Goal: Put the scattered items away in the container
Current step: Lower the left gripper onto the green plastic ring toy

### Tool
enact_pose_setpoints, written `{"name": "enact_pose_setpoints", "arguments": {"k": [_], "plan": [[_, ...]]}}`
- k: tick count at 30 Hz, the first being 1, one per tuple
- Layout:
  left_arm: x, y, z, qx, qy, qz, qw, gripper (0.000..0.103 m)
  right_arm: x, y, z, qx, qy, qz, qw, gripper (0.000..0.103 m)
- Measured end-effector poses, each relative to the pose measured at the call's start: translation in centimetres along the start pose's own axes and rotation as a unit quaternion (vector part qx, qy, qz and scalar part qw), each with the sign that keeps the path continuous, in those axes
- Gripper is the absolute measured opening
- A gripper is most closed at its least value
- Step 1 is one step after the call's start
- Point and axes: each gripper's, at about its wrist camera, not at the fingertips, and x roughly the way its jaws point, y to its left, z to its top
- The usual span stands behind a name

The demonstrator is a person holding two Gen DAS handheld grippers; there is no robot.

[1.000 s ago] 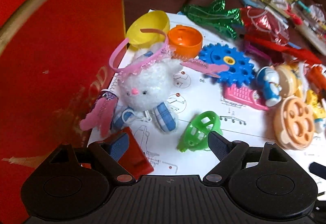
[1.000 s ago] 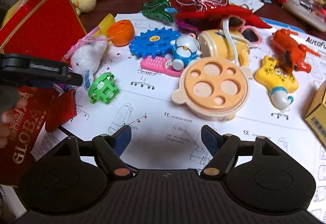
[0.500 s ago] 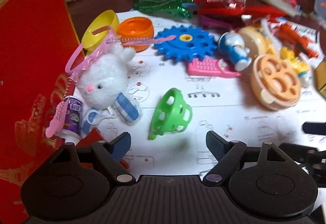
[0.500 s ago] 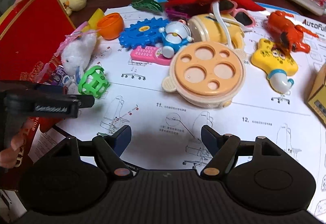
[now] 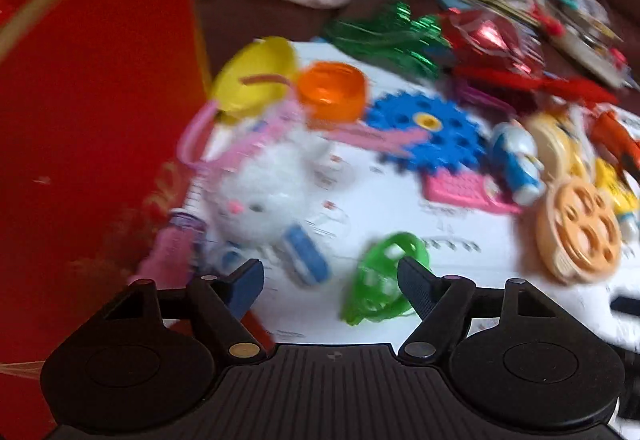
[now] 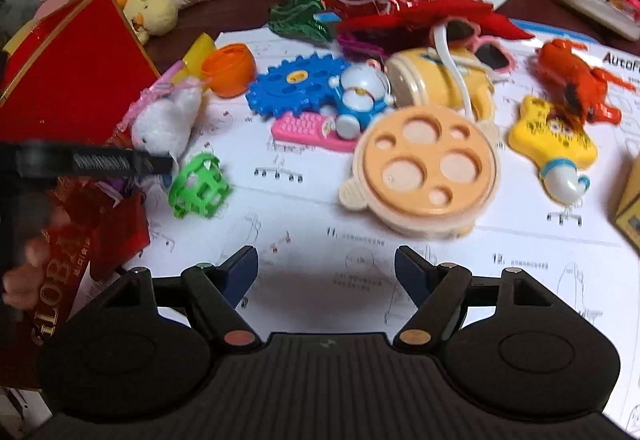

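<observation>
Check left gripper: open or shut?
Open. The left gripper has a wide gap between its fingers, nothing held; the green lattice ball lies on paper by its right finger.

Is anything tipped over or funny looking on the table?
Yes. The green cage ball lies on its side, and the white plush bunny is flopped over with a pink hairband tangled across it, beside the red box.

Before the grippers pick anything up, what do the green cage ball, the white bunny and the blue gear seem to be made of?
Green cage ball: likely hard plastic; glossy, open lattice of thin bars.
White bunny: plush fabric; fuzzy, matte pile, soft outline.
Blue gear: likely rigid moulded plastic; smooth, slightly shiny, with crisp teeth and round holes.
None of them is touched now, so this is judged by look only.
</observation>
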Motion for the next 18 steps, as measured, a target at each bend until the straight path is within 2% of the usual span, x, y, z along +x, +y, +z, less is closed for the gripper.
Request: {"name": "enact_pose_setpoints", "arguments": {"k": [5, 7, 10, 13, 15, 18], "plan": [[-0.2, -2.2, -2.0, 0.071, -0.009, -0.028, 0.997, 0.083, 0.2, -1.2, 1.0, 0.024, -0.004, -0.001, 1.0, 0.079], [-0.1, -2.8, -2.7, 0.085, -0.006, -0.034, 0.9958, 0.083, 0.6, -1.2, 1.1, 0.03, -0.002, 0.002, 1.0, 0.078], [0.1, -3.2, -3.4, 0.09, -0.002, -0.053, 0.9945, 0.083, 1.0, -0.6, 1.1, 0.026, 0.004, 0.012, 1.0, 0.078], [0.1, -3.3, -3.6, 0.095, -0.006, -0.06, 0.9936, 0.083, 1.3, 0.1, 1.3, 0.017, 0.003, 0.024, 1.0, 0.073], [0.1, -3.2, -3.8, 0.097, -0.011, -0.059, 0.9935, 0.083, 1.7, 0.8, 1.6, 0.01, 0.004, 0.038, 0.999, 0.065], [0.1, -2.3, -3.8, 0.087, -0.011, -0.059, 0.9944, 0.081, 2.2, 1.7, 1.8, 0.002, 0.008, 0.054, 0.999, 0.06]]}}
